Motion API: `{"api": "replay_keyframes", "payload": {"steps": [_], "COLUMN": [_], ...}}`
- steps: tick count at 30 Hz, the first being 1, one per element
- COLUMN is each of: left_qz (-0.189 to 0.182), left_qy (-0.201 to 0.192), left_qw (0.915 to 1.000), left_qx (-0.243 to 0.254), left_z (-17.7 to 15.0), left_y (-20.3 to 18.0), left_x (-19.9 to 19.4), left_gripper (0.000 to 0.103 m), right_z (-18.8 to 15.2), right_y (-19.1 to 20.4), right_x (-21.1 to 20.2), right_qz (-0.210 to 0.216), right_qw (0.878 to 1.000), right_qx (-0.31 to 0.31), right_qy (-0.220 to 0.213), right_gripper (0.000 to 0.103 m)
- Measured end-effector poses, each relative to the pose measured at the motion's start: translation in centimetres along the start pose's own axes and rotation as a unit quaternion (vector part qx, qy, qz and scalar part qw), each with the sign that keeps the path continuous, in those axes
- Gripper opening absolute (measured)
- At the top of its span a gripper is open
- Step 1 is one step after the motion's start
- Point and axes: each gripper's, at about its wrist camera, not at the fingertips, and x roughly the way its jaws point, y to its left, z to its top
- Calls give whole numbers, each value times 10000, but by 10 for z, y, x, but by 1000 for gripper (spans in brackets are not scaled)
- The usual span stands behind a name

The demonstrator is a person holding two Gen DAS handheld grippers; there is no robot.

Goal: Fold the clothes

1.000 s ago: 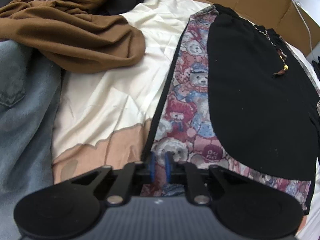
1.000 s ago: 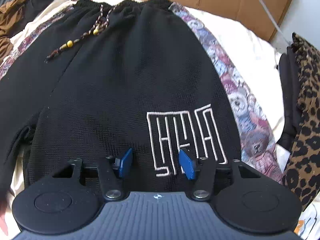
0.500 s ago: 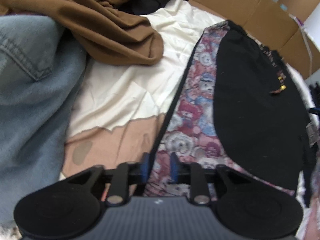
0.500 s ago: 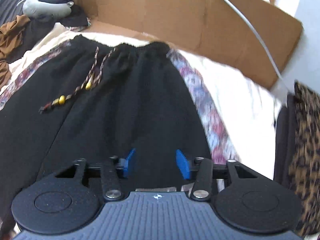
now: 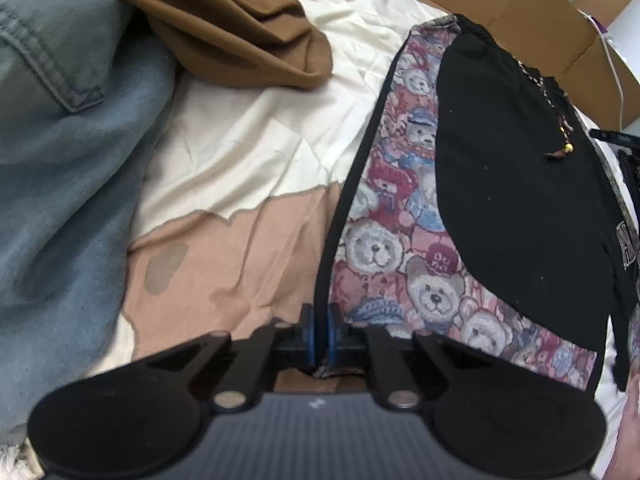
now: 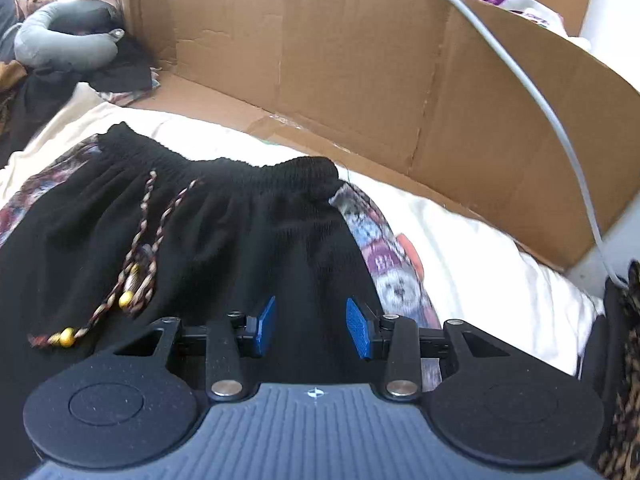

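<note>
Black knit shorts (image 5: 520, 184) with teddy-bear print side panels (image 5: 400, 216) lie flat on the bed. My left gripper (image 5: 320, 322) is shut on the black trim along the shorts' left side, near the leg hem. In the right wrist view the shorts (image 6: 240, 240) show their gathered waistband (image 6: 224, 168) and a beaded drawstring (image 6: 136, 280). My right gripper (image 6: 310, 320) hovers open over the black fabric just below the waistband, near the right bear panel (image 6: 384, 264). Nothing lies between its blue pads (image 6: 264, 324).
A brown garment (image 5: 240, 28) and blue denim (image 5: 60, 160) are piled at the left on the cream and tan sheet (image 5: 240, 152). A cardboard wall (image 6: 360, 60) with a white cable (image 6: 520, 80) stands behind the bed. A grey neck pillow (image 6: 60, 44) lies far left, leopard-print cloth (image 6: 624, 360) right.
The left gripper opened slightly, shifted left to the side trim, and has shut on it. The right gripper moved forward from the white logo toward the waistband, staying open.
</note>
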Motion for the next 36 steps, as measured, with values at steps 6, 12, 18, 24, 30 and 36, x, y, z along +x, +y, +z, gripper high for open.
{"api": "replay_keyframes", "payload": {"steps": [6, 12, 18, 24, 30, 36], "left_qz": [14, -24, -18, 11, 3, -55], "left_qy": [-66, -78, -82, -91, -126, -193], "left_qw": [10000, 9999, 9999, 9999, 9999, 9997], "left_qx": [-52, -135, -123, -77, -69, -145], "left_z": [-2, 0, -1, -2, -3, -3], "left_y": [4, 7, 9, 8, 9, 13], "left_x": [-3, -5, -4, -2, -3, -5], "left_gripper": [6, 6, 6, 6, 6, 7], "right_z": [21, 24, 18, 16, 21, 31], "right_y": [0, -3, -21, -37, -40, -14], "right_x": [30, 52, 60, 59, 59, 35], "right_qz": [-141, -224, -383, -393, -704, -287], "right_qw": [9997, 9980, 9963, 9956, 9922, 9970], "right_qx": [107, 314, 487, 538, 655, 626], "right_qy": [188, 492, 597, 660, 793, 346], "right_gripper": [45, 37, 36, 34, 34, 34]}}
